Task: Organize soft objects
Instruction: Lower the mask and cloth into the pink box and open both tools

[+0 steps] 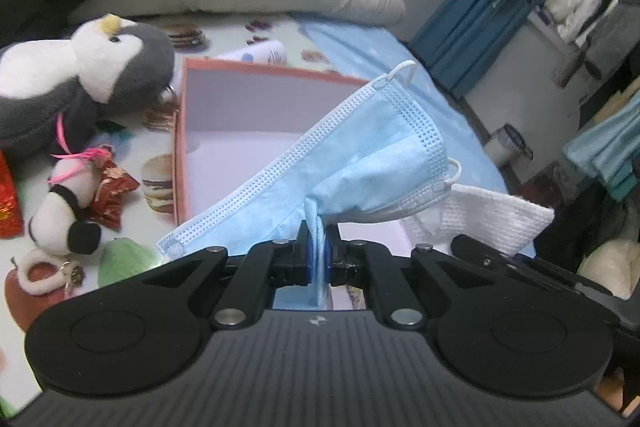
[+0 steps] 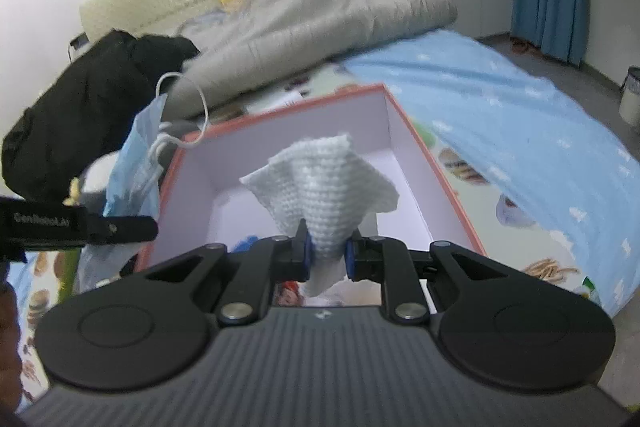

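left gripper (image 1: 318, 251) jaws pinching my blue mask (image 1: 352, 163) | right gripper (image 2: 326, 253) jaws clamping white cloth (image 2: 324, 191) | both held over the box (image 2: 404, 131) just ahead

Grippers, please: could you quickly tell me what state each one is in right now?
Left gripper: closed, holding the blue face mask.
Right gripper: closed, holding the white cloth above the box.

My mask (image 1: 352, 163) is thin blue cloth with dotted edges. My white cloth (image 2: 328, 187) looks bumpy and woven. The box (image 1: 240, 107) is smooth matt card. The penguin (image 1: 88, 71) is fuzzy.
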Tool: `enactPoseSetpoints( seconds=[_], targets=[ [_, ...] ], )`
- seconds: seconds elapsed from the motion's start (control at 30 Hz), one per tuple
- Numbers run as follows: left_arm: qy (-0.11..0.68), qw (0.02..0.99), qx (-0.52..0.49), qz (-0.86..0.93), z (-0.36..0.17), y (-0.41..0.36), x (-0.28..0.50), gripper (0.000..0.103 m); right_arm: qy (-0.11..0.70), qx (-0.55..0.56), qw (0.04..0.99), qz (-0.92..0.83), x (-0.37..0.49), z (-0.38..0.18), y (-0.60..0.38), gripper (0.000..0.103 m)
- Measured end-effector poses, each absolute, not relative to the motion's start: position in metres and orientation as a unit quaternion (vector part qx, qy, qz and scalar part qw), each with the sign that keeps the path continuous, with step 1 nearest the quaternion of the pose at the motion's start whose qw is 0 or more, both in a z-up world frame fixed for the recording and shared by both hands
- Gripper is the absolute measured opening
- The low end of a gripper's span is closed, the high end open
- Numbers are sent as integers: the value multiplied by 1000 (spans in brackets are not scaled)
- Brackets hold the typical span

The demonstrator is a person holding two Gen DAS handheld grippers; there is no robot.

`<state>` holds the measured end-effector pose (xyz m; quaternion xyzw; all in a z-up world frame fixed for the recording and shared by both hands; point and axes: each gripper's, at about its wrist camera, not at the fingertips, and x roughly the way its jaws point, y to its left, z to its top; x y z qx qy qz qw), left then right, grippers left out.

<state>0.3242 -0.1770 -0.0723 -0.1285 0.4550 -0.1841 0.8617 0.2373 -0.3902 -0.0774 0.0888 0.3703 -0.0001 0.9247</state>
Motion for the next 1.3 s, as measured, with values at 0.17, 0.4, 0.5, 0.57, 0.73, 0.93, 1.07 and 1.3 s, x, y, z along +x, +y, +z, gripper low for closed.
enactPoseSetpoints(
  seconds=[0.17,0.4,0.5,0.57,0.73,0.93,1.07,1.3],
  targets=[
    [483,850,-123,-173,-99,-184,340,7,398,104,912,-2,247,-105,-404,19],
    [499,841,-122,-168,-118,-180,350,7,418,101,903,-1,254,-123,-406,20],
    [502,840,-116,-173,-118,-179,350,11,418,101,903,-2,254,-122,-406,24],
    [500,840,-117,-175,-116,-178,350,41,420,99,902,-6,256,-122,-407,30],
    [479,851,-110,-184,-99,-174,341,54,406,84,910,-21,253,-111,-404,52],
    [451,864,-106,-196,-69,-165,323,54,381,89,920,-20,241,-87,-399,52],
    [428,875,-102,-201,-49,-156,305,54,356,83,931,-10,226,-65,-389,52],
    [382,897,-79,-209,-16,-145,263,55,316,73,946,19,190,-36,-362,52]
  ],
)
